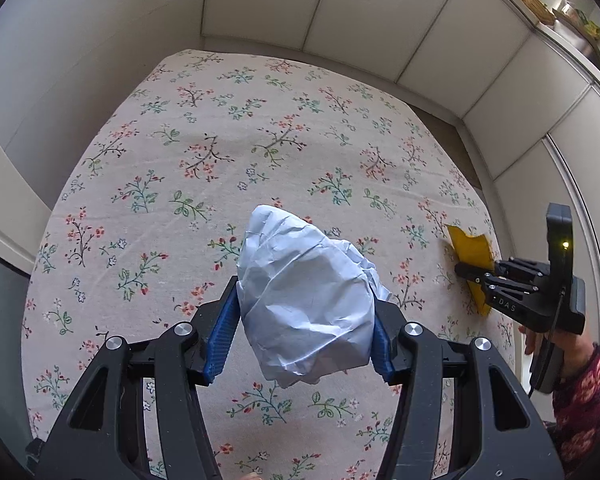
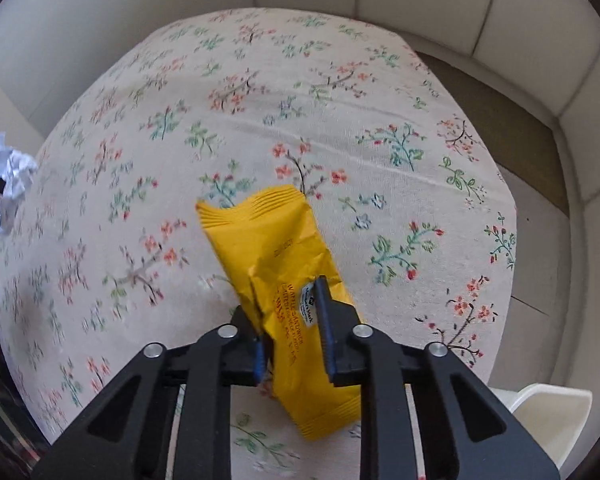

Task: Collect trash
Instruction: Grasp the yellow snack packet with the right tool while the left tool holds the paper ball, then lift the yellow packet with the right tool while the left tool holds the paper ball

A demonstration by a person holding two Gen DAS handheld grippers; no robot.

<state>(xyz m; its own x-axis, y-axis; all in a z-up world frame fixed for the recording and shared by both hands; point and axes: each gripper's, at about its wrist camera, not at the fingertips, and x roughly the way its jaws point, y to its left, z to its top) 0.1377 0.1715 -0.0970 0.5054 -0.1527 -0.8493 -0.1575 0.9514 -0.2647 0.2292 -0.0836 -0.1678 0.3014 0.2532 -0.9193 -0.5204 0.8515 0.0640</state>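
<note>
A crumpled pale blue paper ball (image 1: 300, 272) sits between the blue pads of my left gripper (image 1: 306, 290), which is shut on it above the floral tablecloth (image 1: 220, 140). In the right wrist view, a yellow snack wrapper (image 2: 268, 240) lies creased between the pads of my right gripper (image 2: 284, 300), which is shut on its lower half just above the tablecloth (image 2: 180, 120). From the left wrist view, the right gripper (image 1: 466, 270) shows at the table's right edge with the wrapper (image 1: 470, 246) at its tip. The paper ball (image 2: 12, 172) shows at the far left of the right wrist view.
White cabinet fronts (image 1: 480, 92) run behind and to the right of the table. A counter with baskets and jars (image 1: 540, 4) runs along the top right. A white chair (image 2: 552, 412) stands by the table's near right edge. A hand in a patterned sleeve (image 1: 584, 392) holds the right gripper.
</note>
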